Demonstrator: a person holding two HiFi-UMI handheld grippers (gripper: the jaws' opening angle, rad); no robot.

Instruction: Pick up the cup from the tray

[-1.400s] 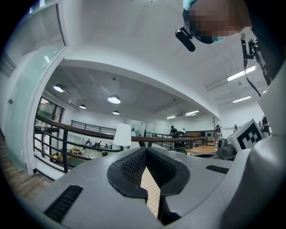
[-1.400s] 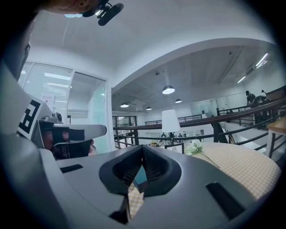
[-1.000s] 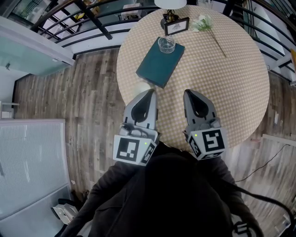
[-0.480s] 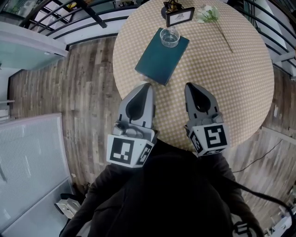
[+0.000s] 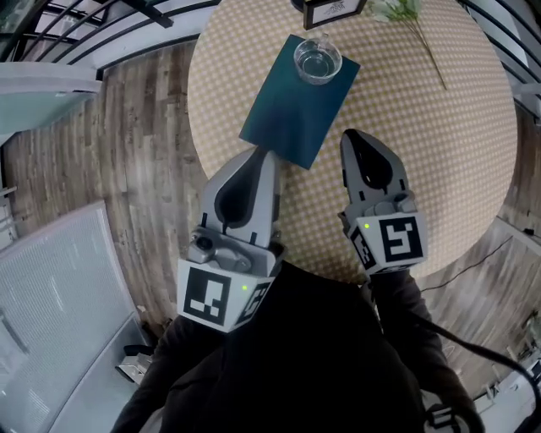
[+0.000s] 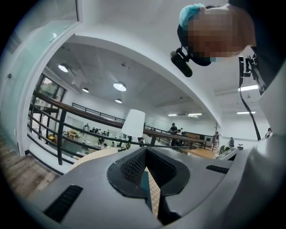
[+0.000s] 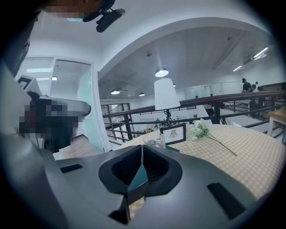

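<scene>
A clear glass cup (image 5: 318,60) stands on the far end of a flat dark-teal tray (image 5: 298,100) on the round checked table (image 5: 439,144). In the right gripper view the cup (image 7: 154,140) shows just past the jaws. My left gripper (image 5: 262,153) is shut and empty, its tip near the tray's near corner. Over the table to the right of the tray, my right gripper (image 5: 351,135) is likewise shut with nothing in it. Both point toward the tray, well short of the cup. The left gripper view shows only a sliver of tray (image 6: 144,182) between the shut jaws.
A framed sign (image 5: 330,10) and a white flower sprig (image 5: 414,21) lie behind the tray; a white lamp (image 7: 166,94) stands beyond them. Black railings (image 5: 127,34) run past the table's far side. Wooden floor (image 5: 144,169) lies to the left.
Both grippers have moved forward over the table toward the tray. The tray and cup now sit nearer in the head view. Jaws stayed shut.
</scene>
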